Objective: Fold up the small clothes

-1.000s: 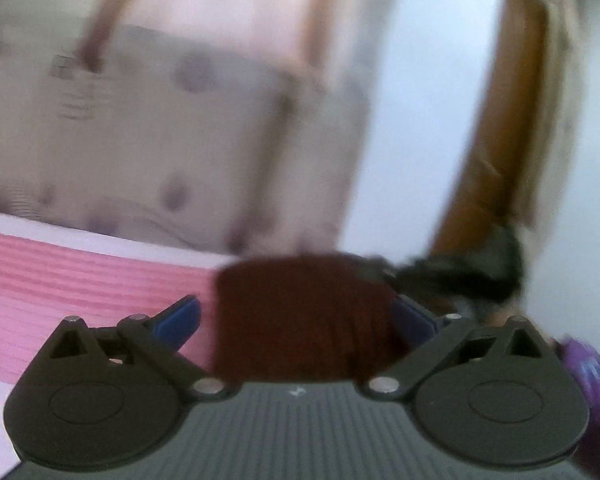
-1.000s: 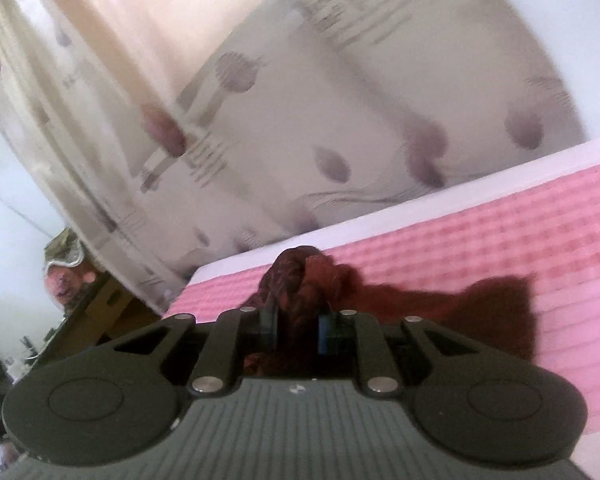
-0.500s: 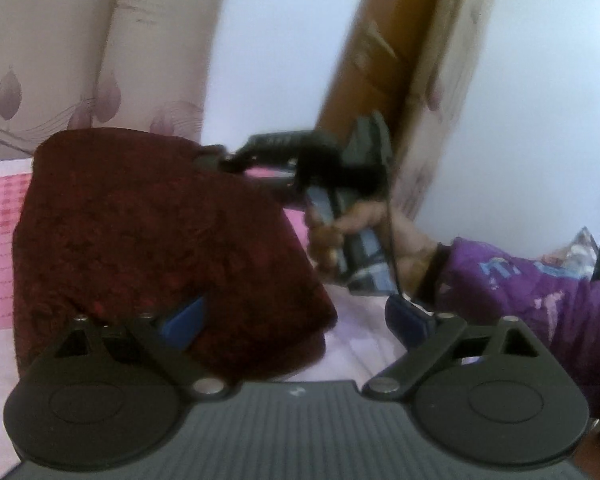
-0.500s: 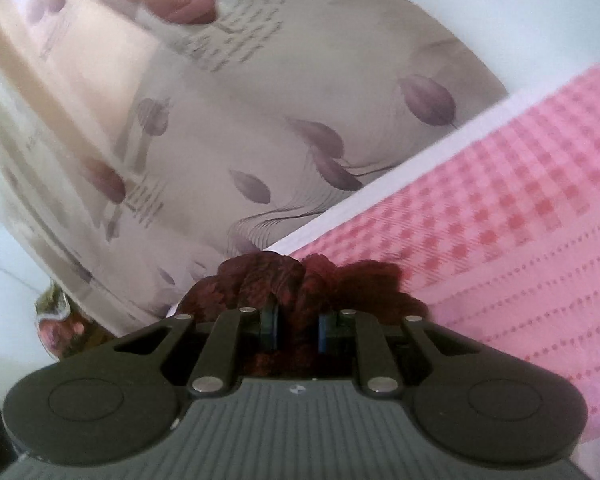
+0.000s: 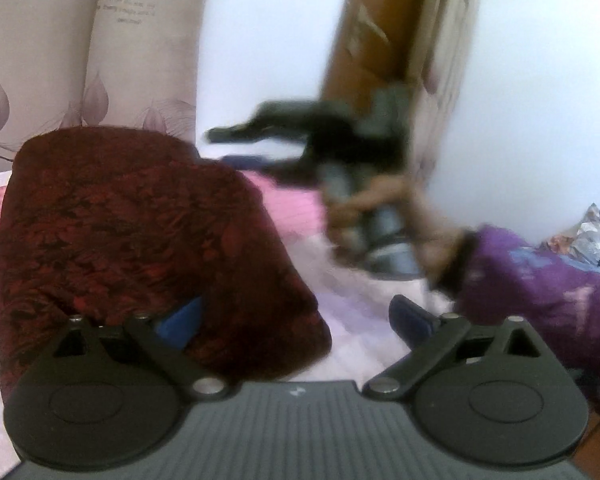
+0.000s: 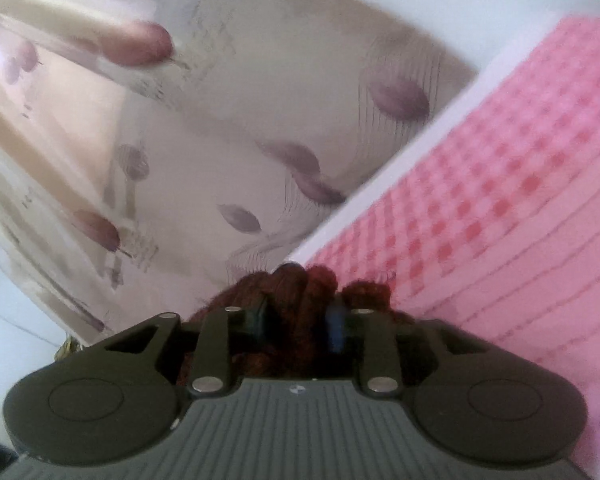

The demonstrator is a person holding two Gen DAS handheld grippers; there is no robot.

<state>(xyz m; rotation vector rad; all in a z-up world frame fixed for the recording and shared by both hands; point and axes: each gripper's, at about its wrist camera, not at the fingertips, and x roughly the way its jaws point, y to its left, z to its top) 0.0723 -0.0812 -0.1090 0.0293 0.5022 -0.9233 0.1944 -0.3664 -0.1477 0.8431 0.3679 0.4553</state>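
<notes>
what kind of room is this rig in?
Probably a bedroom at home: a pink checked bed cover, a leaf-print curtain and a wooden door behind it.

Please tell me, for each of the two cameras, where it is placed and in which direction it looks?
Left wrist: sits on the left gripper, looks across the dark red cloth on the pink bedsheet toward the right gripper, a hand and purple sleeve; jaws wide apart.
Right wrist: sits on the right gripper, looks along the bed toward the curtain; jaws just opening, cloth bunched between them.
Both views share the cloth, bedsheet and curtain.
</notes>
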